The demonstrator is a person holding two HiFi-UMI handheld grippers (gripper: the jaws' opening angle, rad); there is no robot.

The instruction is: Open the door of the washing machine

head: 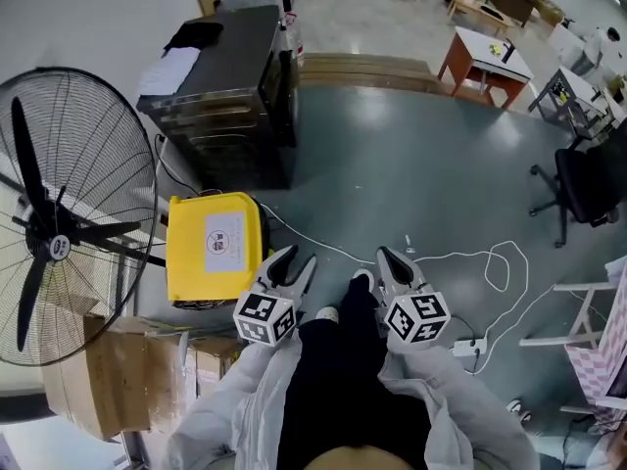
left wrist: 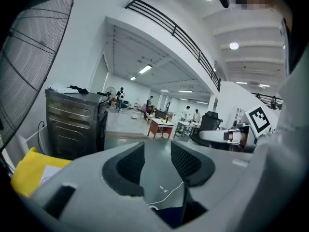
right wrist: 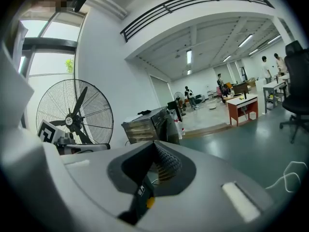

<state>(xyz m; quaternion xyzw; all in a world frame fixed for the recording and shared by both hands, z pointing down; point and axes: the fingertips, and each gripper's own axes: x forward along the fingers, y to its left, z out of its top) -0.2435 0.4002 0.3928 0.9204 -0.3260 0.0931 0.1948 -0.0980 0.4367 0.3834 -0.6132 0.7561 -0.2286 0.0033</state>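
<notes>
Both empty: left tongs [head: 299,258] spread, right tongs [head: 388,258] pressed together, washing machine [head: 227,101] well ahead.

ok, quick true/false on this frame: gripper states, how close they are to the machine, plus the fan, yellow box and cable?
1. The left gripper has its jaws apart with nothing between them. True.
2. The right gripper is clamped on the door of the washing machine. False: its jaws are together on nothing, and it is held close to the person, well short of the machine.
3. The yellow box sits on the floor beside the fan. True.
4. The fan lies flat on the floor. False: it stands upright.
5. A white cable runs across the floor on the right gripper's side. True.
</notes>
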